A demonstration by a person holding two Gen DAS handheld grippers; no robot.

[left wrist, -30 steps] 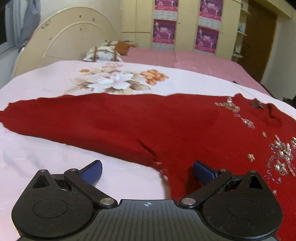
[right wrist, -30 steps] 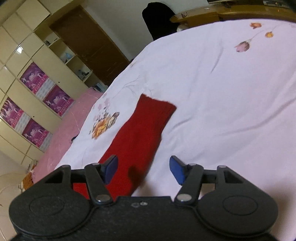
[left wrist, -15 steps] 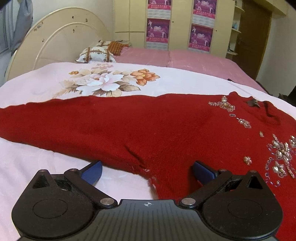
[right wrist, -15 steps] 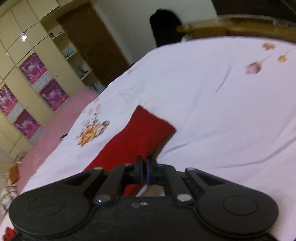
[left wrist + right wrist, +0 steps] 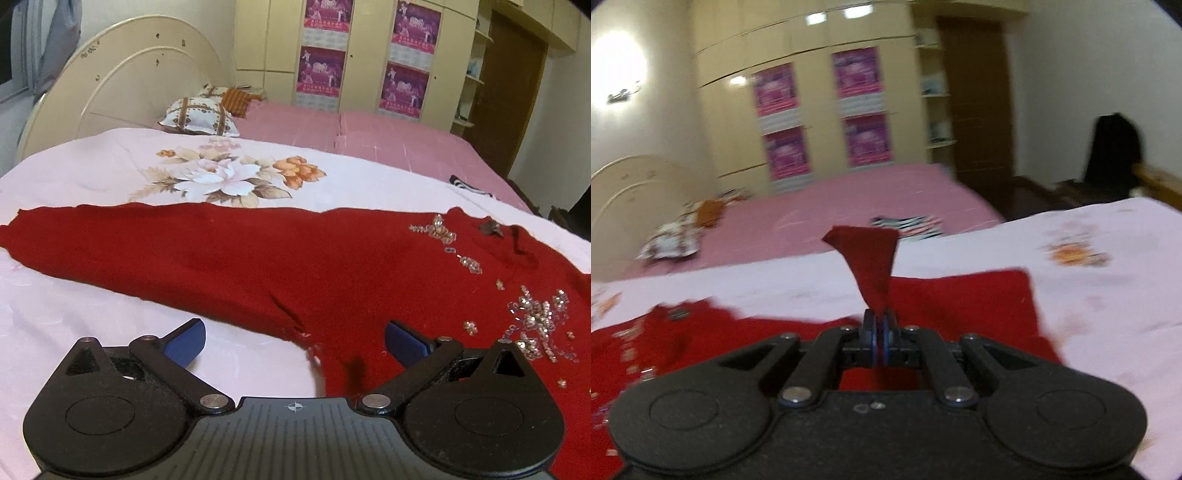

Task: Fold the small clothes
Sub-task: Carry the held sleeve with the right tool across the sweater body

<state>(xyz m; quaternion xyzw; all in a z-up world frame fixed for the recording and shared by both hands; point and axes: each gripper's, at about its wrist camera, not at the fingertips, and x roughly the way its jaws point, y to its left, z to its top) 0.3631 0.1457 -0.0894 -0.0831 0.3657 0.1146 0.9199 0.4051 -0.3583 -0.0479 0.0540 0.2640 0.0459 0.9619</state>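
A red knit sweater (image 5: 258, 258) with beaded trim lies spread flat on the pale floral bedspread (image 5: 74, 317); one sleeve stretches to the left. My left gripper (image 5: 293, 339) is open and low over the sweater's armpit, one finger above the bedspread and one above the red cloth. My right gripper (image 5: 878, 338) is shut on the cuff end of the other sleeve (image 5: 871, 258), which stands up from between the pads above the sweater's body (image 5: 960, 302).
A cream headboard (image 5: 122, 92) and patterned pillows (image 5: 195, 114) stand at the far left. A second bed with a pink cover (image 5: 369, 136) lies behind, with a striped folded item (image 5: 908, 225) on it. A wardrobe with posters (image 5: 369, 55) lines the back wall.
My right gripper closed on the sleeve end, lifted it and swung it over toward the sweater's body. My left gripper stayed open over the armpit with only a small shift.
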